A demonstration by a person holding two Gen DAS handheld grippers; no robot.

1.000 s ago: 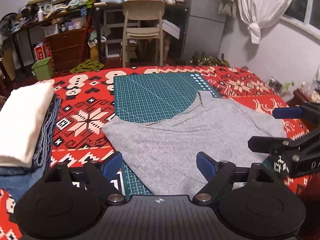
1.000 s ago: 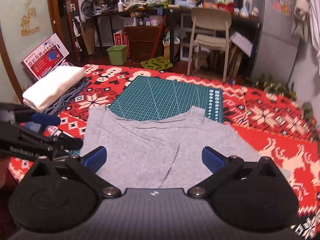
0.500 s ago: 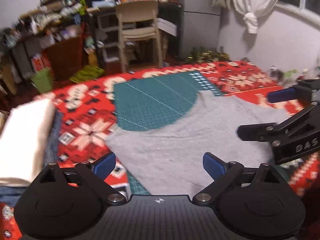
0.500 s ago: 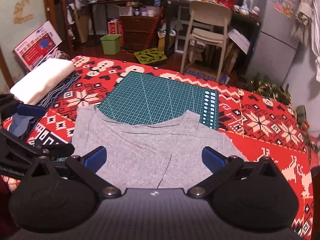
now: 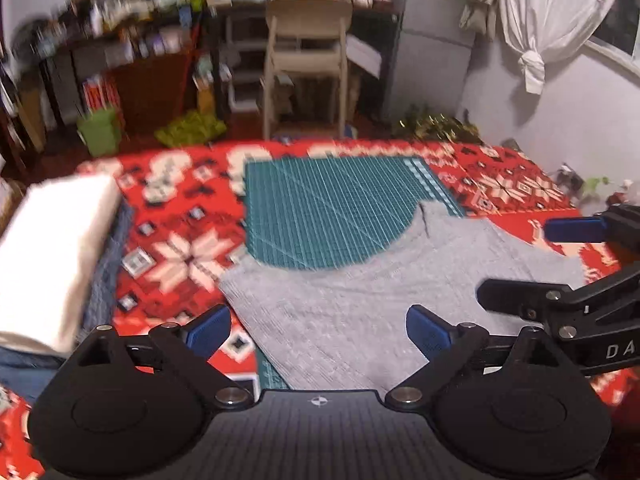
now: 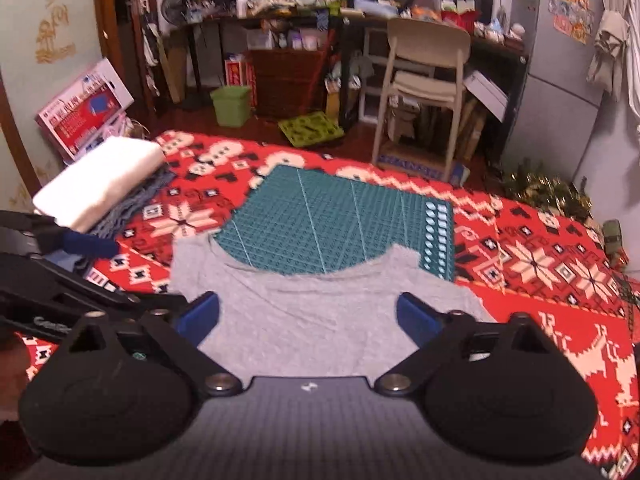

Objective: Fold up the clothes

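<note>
Hovering both grippers, left gripper [image 5: 318, 326] and right gripper [image 6: 308, 316], fingers apart, I am aiming low for the grey top's [image 6: 320, 312] near hem, gripping evenly.

Grey shirt [image 6: 320, 312] on a teal gridded mat [image 6: 340, 220]; red blanket [image 6: 540, 260] (white snowflake pattern), blue-tipped claws.

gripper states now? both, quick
Left gripper: open, empty, above the grey shirt.
Right gripper: open, empty, above the same shirt.
</note>
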